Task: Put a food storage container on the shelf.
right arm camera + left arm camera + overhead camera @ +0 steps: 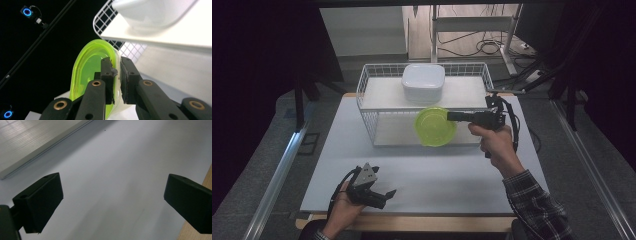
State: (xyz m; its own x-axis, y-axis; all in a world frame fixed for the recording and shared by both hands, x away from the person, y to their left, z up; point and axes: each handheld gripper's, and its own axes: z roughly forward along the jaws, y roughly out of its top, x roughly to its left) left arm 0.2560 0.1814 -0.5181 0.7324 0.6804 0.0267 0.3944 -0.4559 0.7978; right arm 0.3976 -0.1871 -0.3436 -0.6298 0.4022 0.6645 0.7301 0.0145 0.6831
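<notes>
A translucent lime-green bowl (435,126) hangs in front of a white wire rack (366,112), level with its lower shelf. My right gripper (450,116) is shut on the bowl's right rim. In the right gripper view the bowl (87,67) stands on edge, with its rim pinched between the two jaws of my right gripper (117,63). A white square bowl (423,82) sits upside down on the rack's top shelf. My left gripper (387,198) rests near the table's front left, open, with nothing between its jaws (112,202).
The rack stands at the back of a pale grey mat (437,175) that covers the table. A wooden table edge (200,235) runs beside the left gripper. Metal rails (277,175) flank the table, and cables lie on the floor behind.
</notes>
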